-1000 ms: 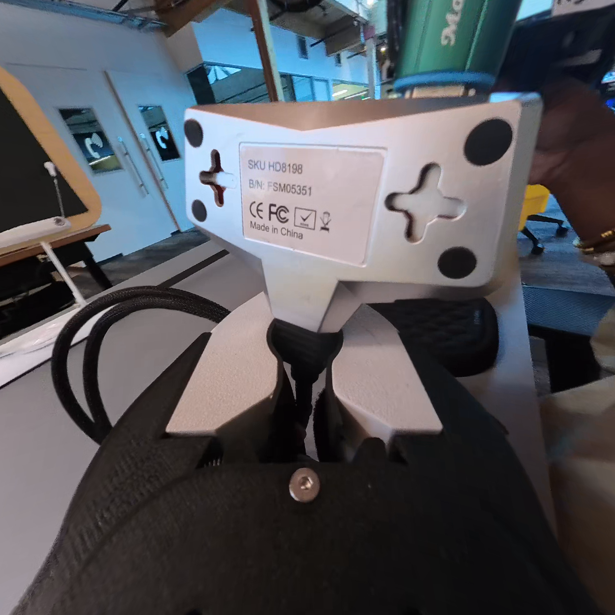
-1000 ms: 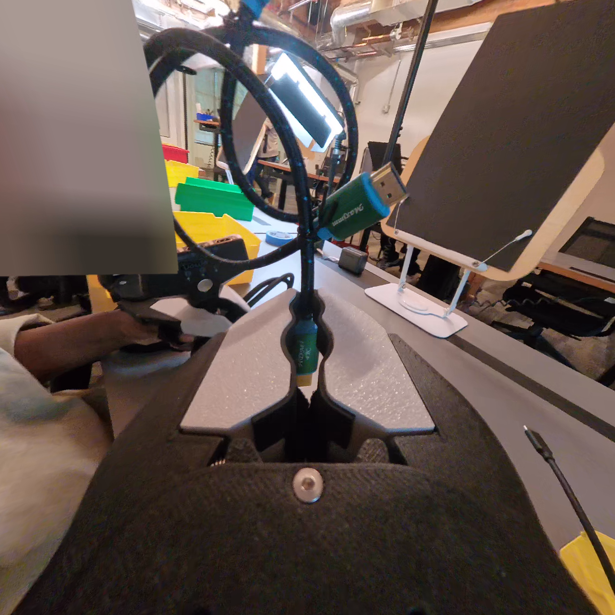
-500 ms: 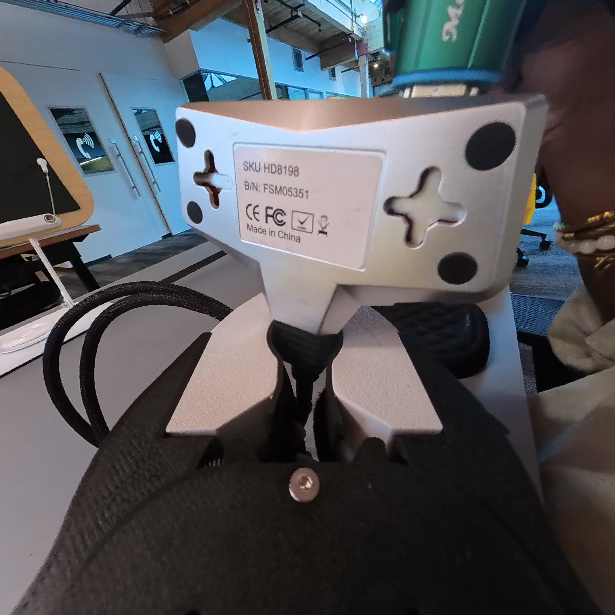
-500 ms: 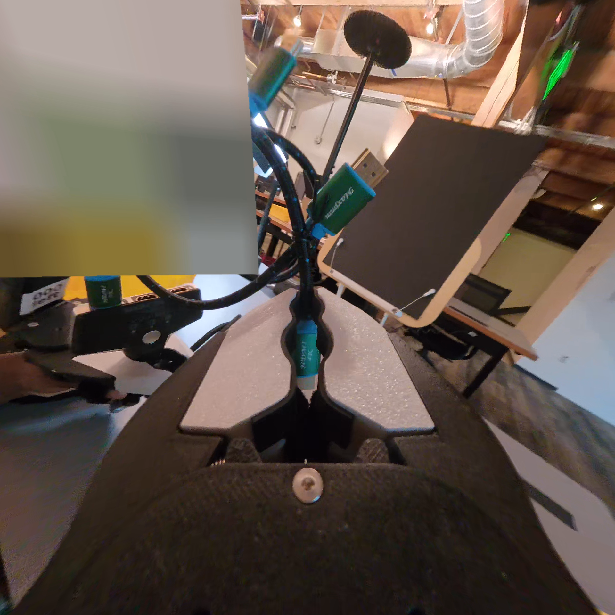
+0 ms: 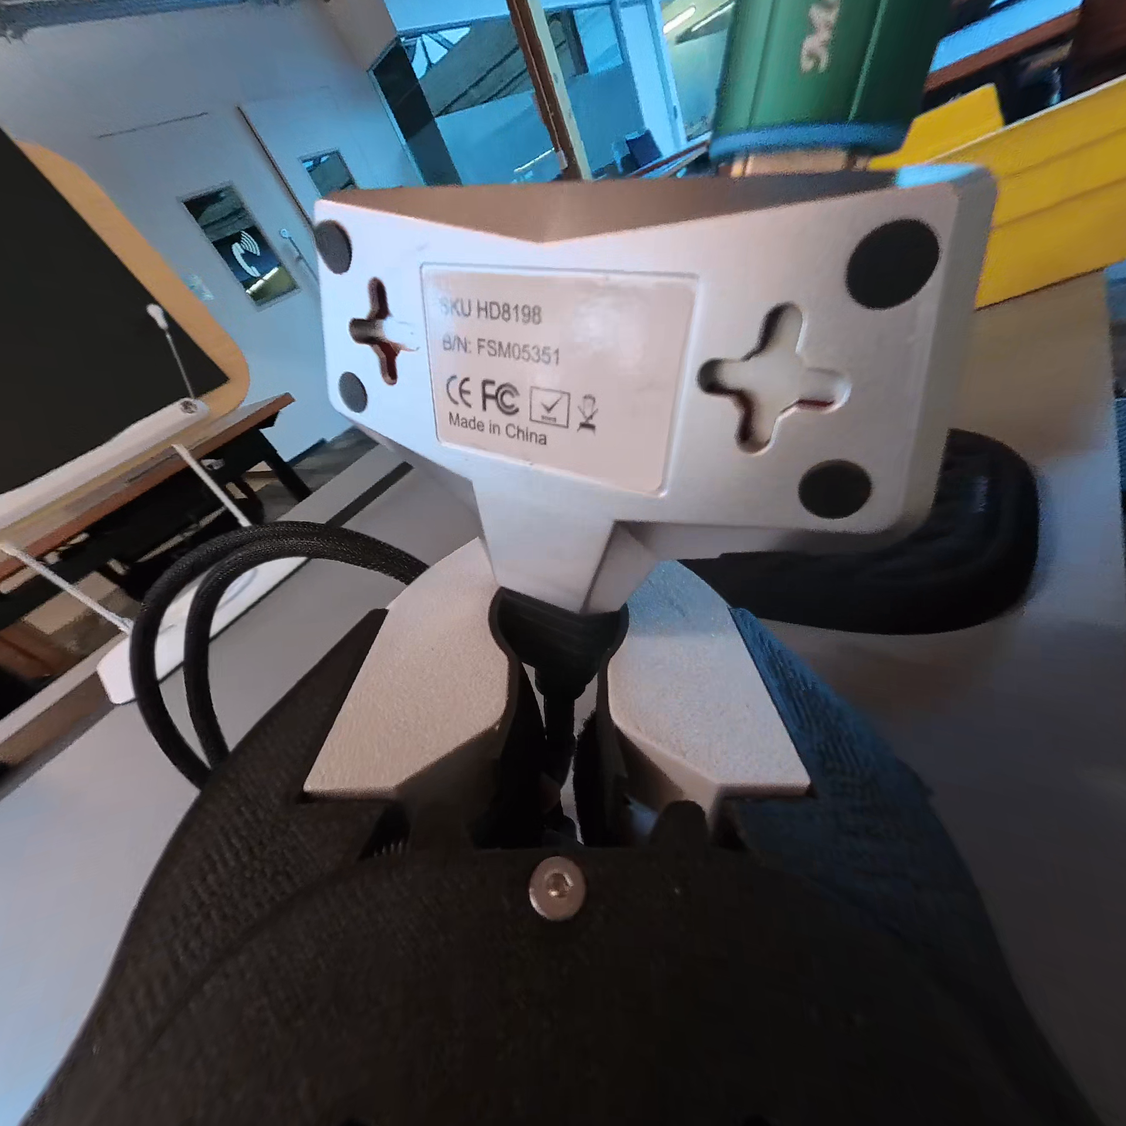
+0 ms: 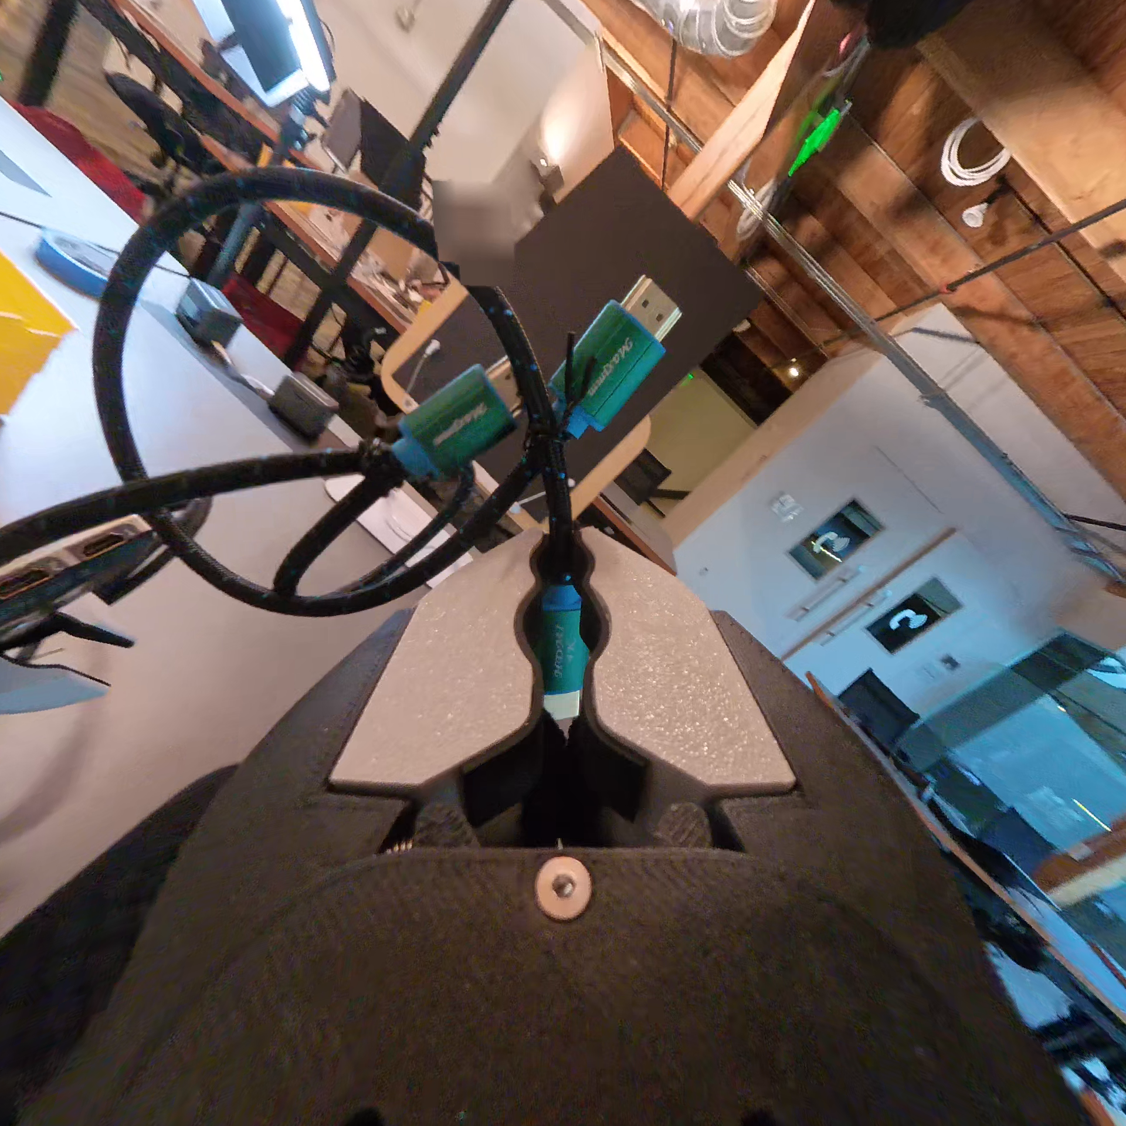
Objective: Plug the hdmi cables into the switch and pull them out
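Left gripper [image 5: 557, 633] is closed tight on the black strain relief of the silver switch [image 5: 609, 365], holding it up off the grey counter [image 5: 914, 701], underside with white label facing the camera; a green HDMI plug [image 5: 810, 67] is seated in its top edge. Black braided cable [image 5: 201, 609] loops at left. Right gripper [image 6: 562, 585] is clamped shut on a teal HDMI plug [image 6: 563, 655], plug tip pointing back toward the camera. Two more green plugs [image 6: 609, 365] dangle in front, tangled cable loops [image 6: 140, 304] crowding the view.
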